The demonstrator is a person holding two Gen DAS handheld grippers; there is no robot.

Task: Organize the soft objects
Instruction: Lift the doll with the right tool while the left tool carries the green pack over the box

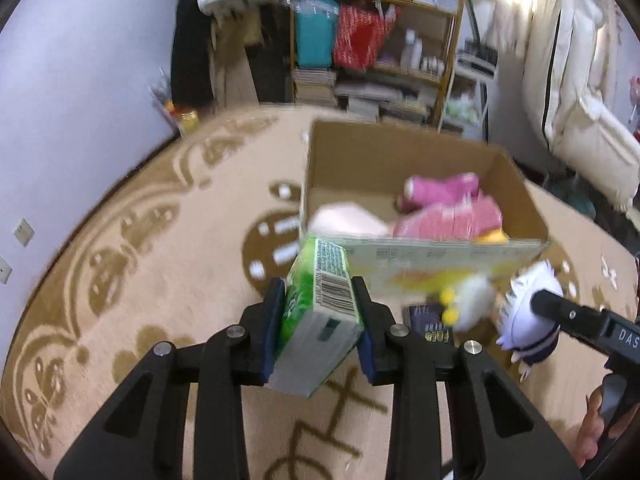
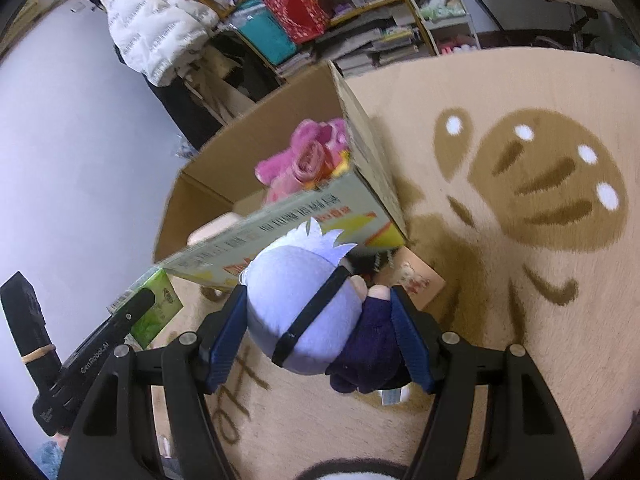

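My left gripper (image 1: 320,320) is shut on a green tissue pack (image 1: 320,300) and holds it above the rug, just in front of the cardboard box (image 1: 400,160). The pack also shows in the right wrist view (image 2: 156,308). My right gripper (image 2: 320,320) is shut on a white-haired plush doll (image 2: 304,312) in dark clothes, near the box's front wall (image 2: 280,232). The doll also shows in the left wrist view (image 1: 528,316). Inside the box lie a pink plush (image 1: 444,192) and a pale pink soft item (image 1: 348,220).
A yellow-and-white plush (image 1: 468,300) and a small dark packet (image 1: 428,320) lie on the beige patterned rug (image 1: 160,240) by the box front. A flat card (image 2: 416,276) lies by the box corner. Cluttered shelves (image 1: 380,40) and hanging coats (image 2: 152,20) stand behind.
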